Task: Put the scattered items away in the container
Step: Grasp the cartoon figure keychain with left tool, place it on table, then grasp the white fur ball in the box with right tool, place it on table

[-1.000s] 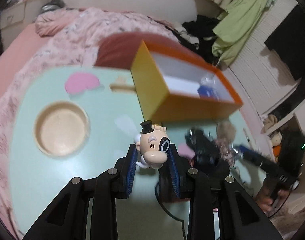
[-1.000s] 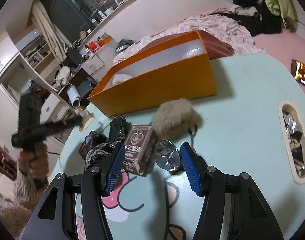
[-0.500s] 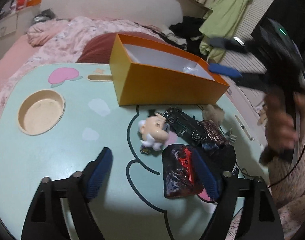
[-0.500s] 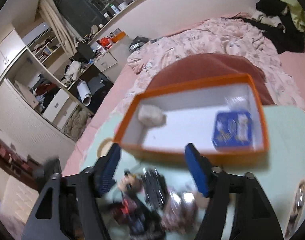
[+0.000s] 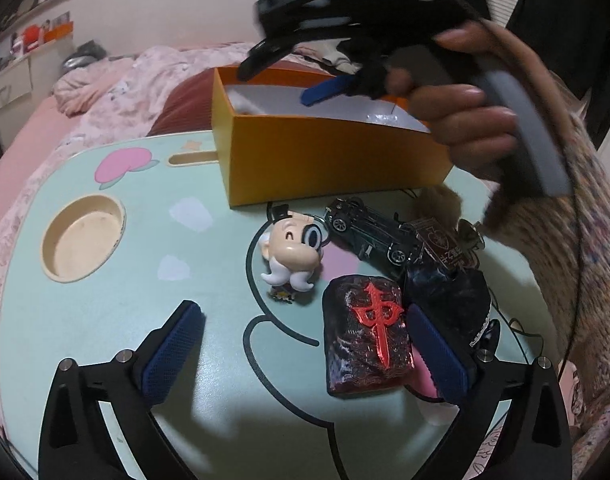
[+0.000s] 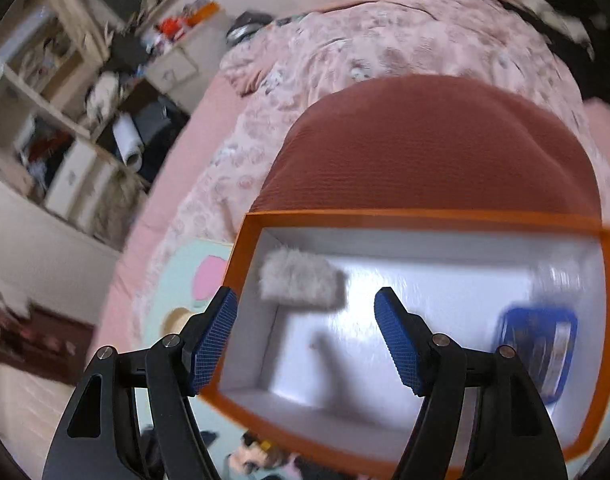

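Your left gripper (image 5: 301, 352) sits low in the frame. Its jaws are opening and are now very wide, and the pads press on nothing. The dark block with the red cross (image 5: 367, 334) lies just inside the right pad, at the lower right. Shift a little to the right so the block sits in the middle of the gap. Then come down and close slowly on its two long sides.

A bit farther up, near the middle, the doll head (image 5: 293, 250) lies on the green table (image 5: 117, 320). It is close to the block but not touching it, so mind you do not knock it. Behind it, to the right, lie the toy car (image 5: 371, 230) and a small brown card box (image 5: 445, 246), crowded together. Leave them for later.

At the top of the frame stands the orange box (image 5: 325, 160), and that is where things go. Your right gripper (image 6: 305, 336) hangs over it, partly wide, with nothing between the pads. Inside, a grey fluffy thing (image 6: 301, 282) lies at the upper left and a blue tin (image 6: 539, 352) at the right. Drop the block in the bare white middle.
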### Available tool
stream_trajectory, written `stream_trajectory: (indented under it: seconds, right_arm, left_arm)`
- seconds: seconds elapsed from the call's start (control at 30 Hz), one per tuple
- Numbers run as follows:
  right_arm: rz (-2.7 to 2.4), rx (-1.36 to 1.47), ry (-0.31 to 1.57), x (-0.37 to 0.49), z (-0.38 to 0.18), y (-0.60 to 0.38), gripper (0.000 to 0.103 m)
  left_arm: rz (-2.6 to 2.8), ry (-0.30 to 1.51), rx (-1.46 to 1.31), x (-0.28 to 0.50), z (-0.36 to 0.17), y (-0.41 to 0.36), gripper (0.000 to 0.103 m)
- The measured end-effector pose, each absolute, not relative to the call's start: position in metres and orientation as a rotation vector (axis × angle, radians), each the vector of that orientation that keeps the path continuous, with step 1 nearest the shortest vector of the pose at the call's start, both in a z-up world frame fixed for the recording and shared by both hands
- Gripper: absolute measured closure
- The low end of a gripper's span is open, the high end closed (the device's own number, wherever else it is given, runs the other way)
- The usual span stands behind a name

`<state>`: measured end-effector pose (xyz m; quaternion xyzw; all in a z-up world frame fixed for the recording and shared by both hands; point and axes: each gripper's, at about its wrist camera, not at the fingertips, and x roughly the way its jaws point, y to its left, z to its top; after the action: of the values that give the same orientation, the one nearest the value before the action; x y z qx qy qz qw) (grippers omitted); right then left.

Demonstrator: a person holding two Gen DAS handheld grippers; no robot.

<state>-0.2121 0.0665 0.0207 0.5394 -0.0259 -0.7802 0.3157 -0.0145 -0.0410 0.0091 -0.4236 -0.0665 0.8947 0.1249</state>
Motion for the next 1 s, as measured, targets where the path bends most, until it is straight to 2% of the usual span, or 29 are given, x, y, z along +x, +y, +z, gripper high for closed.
stream_trajectory:
  seconds: [0.2, 0.27, 0.3, 0.37, 0.4, 0.43, 0.53, 1.0]
  right_arm:
    - [-1.991, 1.535, 0.014, -0.232, -0.008, 0.046, 0.032]
    - [-1.994, 1.558, 0.064, -0.23, -0.015, 0.044, 0.05]
    - [-1.995, 1.546, 0.091, -0.227, -0.015, 0.043, 0.063]
    - [-2.007, 1.518, 0.132, -0.222, -0.013, 0.044, 0.064]
    - [-2.013, 1.509, 0.128, -0.221, -0.013, 0.047, 0.086]
    - [-2.006, 1.51, 0.11, -0.22, -0.014, 0.05, 0.092]
    - [-2.011, 1.463, 0.017, -0.217, -0.011, 0.064, 0.092]
    - [-2.095, 1.169, -0.176, -0.171, 0.053, 0.138, 0.092]
  left_arm:
    - [2.602, -0.215, -1.23, -0.013, 0.01, -0.041, 0.001]
    - [2.604, -0.217, -1.228, -0.013, 0.01, -0.04, 0.001]
    - [2.604, -0.217, -1.229, -0.013, 0.01, -0.04, 0.001]
    - [2.604, -0.216, -1.229, -0.013, 0.01, -0.04, 0.001]
    - [2.604, -0.218, -1.229, -0.013, 0.01, -0.04, 0.001]
    - [2.603, -0.218, -1.228, -0.013, 0.01, -0.04, 0.001]
    - [2.604, -0.217, -1.23, -0.013, 0.011, -0.04, 0.001]
    - [2.615, -0.24, -1.229, -0.011, 0.013, -0.041, 0.001]
